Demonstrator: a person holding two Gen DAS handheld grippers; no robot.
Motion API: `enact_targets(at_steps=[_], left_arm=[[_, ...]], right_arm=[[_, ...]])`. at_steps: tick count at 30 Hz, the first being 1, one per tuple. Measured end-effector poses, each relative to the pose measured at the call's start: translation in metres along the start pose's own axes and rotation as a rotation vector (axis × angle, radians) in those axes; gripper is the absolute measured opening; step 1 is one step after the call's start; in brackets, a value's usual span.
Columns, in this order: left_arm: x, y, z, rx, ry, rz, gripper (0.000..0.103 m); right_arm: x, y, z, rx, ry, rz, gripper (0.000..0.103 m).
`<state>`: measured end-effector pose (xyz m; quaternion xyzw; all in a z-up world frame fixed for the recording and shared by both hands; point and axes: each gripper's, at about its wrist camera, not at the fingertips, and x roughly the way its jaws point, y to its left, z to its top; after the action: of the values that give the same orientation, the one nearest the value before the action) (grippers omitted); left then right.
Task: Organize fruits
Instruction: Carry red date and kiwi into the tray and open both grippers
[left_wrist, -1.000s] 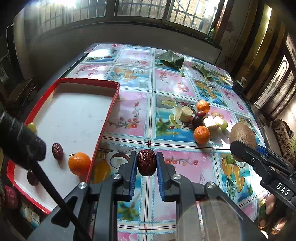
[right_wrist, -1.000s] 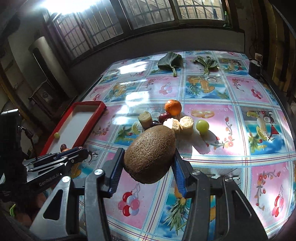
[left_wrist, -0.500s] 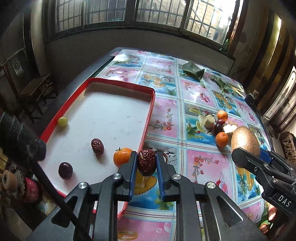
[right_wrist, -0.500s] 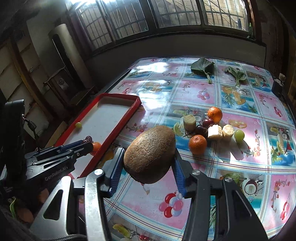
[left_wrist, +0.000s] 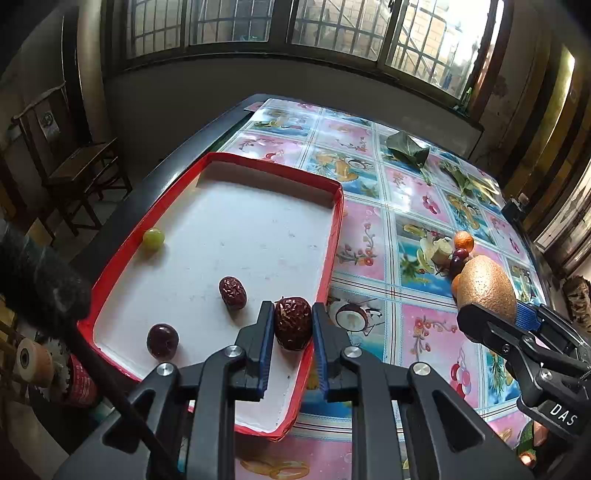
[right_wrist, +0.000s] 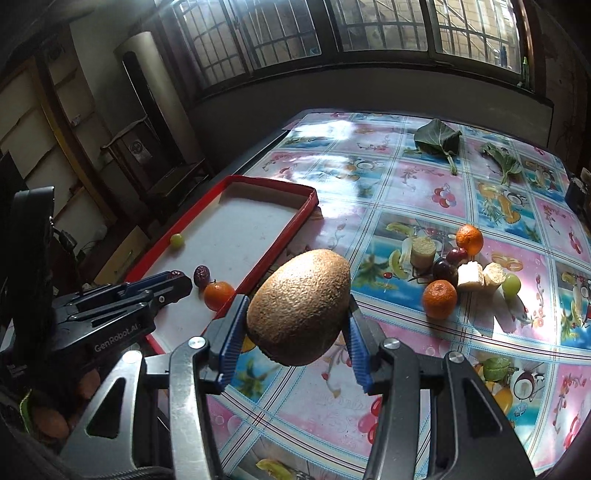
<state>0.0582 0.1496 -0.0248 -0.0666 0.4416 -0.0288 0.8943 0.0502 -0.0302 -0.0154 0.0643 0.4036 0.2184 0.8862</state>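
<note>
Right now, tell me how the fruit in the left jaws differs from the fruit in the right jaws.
The date in the left gripper is small, dark red and wrinkled; the kiwi in the right gripper is much larger, brown and finely fuzzy. The date fits between narrowly spread jaws, while the kiwi forces them wide. The date hangs over the red tray; the kiwi is over the tablecloth beside it. Both are oval and held off the surface.
</note>
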Motion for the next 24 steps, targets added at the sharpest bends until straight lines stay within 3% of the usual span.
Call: enact_targets(at_steps=[16,24], left_arm=[[0.007,0.029,0.003,-0.054,0.009,0.029,0.019],[0.01,0.061,0.011,-0.116,0.008,0.088,0.019]], right_arm=[[0.023,0.016,0.008,-0.027,0.028,0.029,0.052],[0.041,0.023,0.016,-0.059,0.046,0.051,0.052]])
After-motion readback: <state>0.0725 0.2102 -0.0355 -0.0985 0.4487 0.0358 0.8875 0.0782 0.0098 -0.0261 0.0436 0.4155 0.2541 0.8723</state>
